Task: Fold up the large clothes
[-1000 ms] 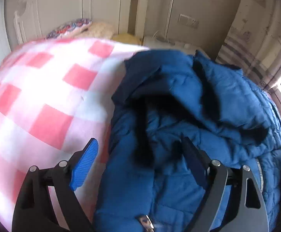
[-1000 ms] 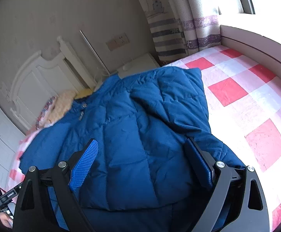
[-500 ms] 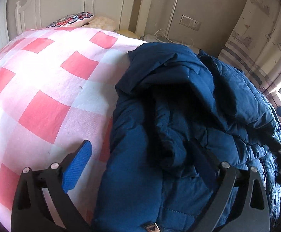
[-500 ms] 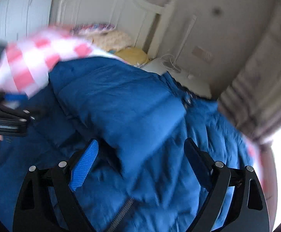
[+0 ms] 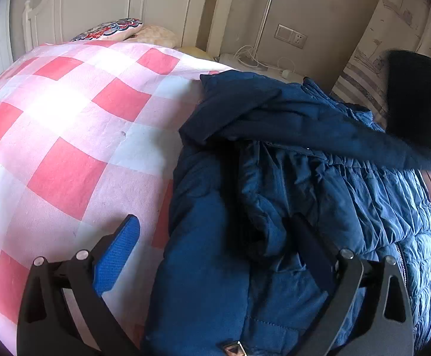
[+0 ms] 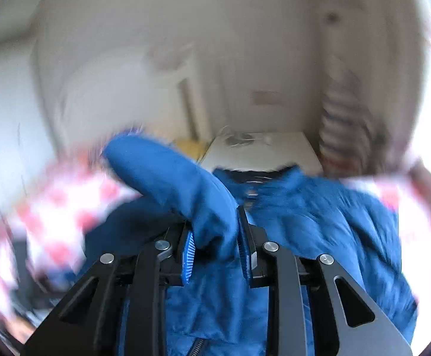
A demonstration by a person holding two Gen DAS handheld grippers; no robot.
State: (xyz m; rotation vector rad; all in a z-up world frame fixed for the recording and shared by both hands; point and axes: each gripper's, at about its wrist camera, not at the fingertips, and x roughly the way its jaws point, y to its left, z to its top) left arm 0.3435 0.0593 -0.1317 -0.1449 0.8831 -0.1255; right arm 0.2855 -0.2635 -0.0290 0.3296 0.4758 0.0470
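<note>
A blue quilted jacket [image 5: 304,184] lies crumpled on the right half of a bed with a pink and white checked sheet [image 5: 67,148]. My left gripper [image 5: 215,222] hangs open and wide above the jacket's left edge, gripping nothing. One part of the jacket stretches up and to the right toward a dark blurred shape [image 5: 417,103]. In the blurred right wrist view, my right gripper [image 6: 215,222] is closing its jaws, and the blue pads [image 6: 187,255] pinch a raised fold of the jacket [image 6: 171,172]. The rest of the jacket [image 6: 319,222] spreads below.
A white headboard [image 5: 156,0] and pillows [image 5: 111,29] stand at the far end of the bed. Beside it are a white nightstand [image 6: 259,151] with cables, a wall socket [image 5: 291,35] and a striped curtain [image 5: 363,74].
My right gripper went from open over the jacket to closed on a fold, lifting it as the view swung upward. The left gripper opened a little wider and stayed put.
</note>
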